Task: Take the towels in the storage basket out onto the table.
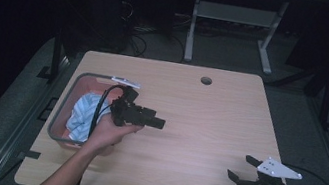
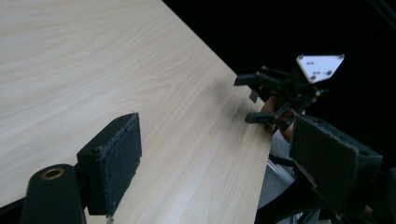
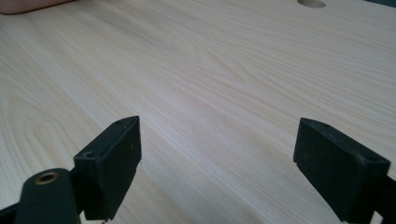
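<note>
Both grippers stood with jaws apart, empty: left gripper (image 1: pixel 160 122) beside the grey-rimmed basket (image 1: pixel 63 106), right gripper (image 1: pixel 239 167) near the table's (image 1: pixel 208 120) front edge. The crumpled pale blue-striped cloth (image 1: pixel 84 109) lay in the basket; probably light and limp, best pinched at a raised fold.

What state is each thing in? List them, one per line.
left claw: open, holding nothing, beside the basket
right claw: open, holding nothing, near the table's right front corner
basket: upright on the table, cloth inside
striped cloth: crumpled in the basket
table: bare wood, with one round hole near the far edge
</note>
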The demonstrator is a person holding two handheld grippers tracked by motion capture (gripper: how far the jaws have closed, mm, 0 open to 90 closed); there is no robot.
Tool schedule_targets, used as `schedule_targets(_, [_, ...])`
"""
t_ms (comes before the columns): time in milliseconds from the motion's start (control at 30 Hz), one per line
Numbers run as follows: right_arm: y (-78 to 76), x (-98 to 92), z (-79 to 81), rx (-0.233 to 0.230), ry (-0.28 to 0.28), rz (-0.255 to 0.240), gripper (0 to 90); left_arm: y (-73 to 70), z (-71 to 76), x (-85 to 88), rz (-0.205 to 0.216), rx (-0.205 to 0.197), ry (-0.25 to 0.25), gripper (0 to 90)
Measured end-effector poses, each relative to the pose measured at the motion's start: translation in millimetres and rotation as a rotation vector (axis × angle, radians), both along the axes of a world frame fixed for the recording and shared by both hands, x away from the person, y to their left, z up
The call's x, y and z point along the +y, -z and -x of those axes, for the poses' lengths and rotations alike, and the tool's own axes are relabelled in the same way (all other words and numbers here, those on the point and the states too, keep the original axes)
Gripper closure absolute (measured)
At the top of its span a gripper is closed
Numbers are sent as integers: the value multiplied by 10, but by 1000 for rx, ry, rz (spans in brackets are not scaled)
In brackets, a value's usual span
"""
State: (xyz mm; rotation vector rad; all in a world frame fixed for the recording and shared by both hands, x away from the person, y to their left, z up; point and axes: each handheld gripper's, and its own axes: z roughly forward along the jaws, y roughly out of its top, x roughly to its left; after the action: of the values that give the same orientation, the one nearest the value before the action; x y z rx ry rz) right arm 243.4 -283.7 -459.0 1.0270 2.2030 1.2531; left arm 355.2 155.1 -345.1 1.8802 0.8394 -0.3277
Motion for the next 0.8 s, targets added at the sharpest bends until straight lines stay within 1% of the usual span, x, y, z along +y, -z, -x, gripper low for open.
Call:
schedule_targets(33, [0, 16, -9, 2, -5, 4, 146, -59, -13, 75, 1, -4, -16, 166])
schedule_targets(67, [-1, 22, -13, 2, -5, 4, 146, -85, -25, 126, 2, -8, -14, 166])
schedule_targets(100, [0, 28, -20, -2, -9, 9, 146, -112, -31, 167, 2, -9, -26, 166])
schedule_targets(233, [-5, 62, -28, -3, -16, 18, 146, -203, -44, 351, -22, -26, -67, 166])
schedule_targets(267, [-5, 69, -27, -3, -17, 21, 146, -203, -44, 351, -22, -26, -67, 166])
schedule_targets(300, [-7, 74, -28, -3, -19, 23, 146, -227, -54, 446, -37, -32, -93, 166])
schedule_targets(333, [-9, 81, -26, 3, -19, 21, 146, -230, -61, 494, -43, -32, -103, 166])
schedule_targets(367, [-10, 81, -30, -5, -23, 22, 146, -230, -65, 525, -45, -29, -115, 165])
schedule_targets(433, [-17, 84, -24, -3, -20, 19, 146, -221, -80, 615, -62, -29, -134, 166])
schedule_targets(467, [-20, 84, -23, -3, -20, 17, 146, -210, -86, 679, -71, -26, -154, 166])
schedule_targets(533, [-22, 86, -25, -4, -21, 15, 146, -194, -91, 754, -84, -27, -180, 166])
schedule_targets(600, [-19, 88, -27, -4, -25, 19, 146, -176, -99, 840, -106, -26, -207, 166])
schedule_targets(667, [-17, 92, -25, -1, -28, 21, 146, -155, -107, 923, -112, -21, -233, 167])
schedule_targets(733, [-20, 95, -18, 3, -25, 18, 147, -137, -116, 995, -132, -19, -256, 168])
schedule_targets(767, [-22, 96, -20, -4, -27, 16, 146, -127, -119, 1026, -140, -20, -269, 168])
schedule_targets(800, [-22, 96, -20, -4, -27, 16, 146, -127, -119, 1026, -140, -20, -269, 169])
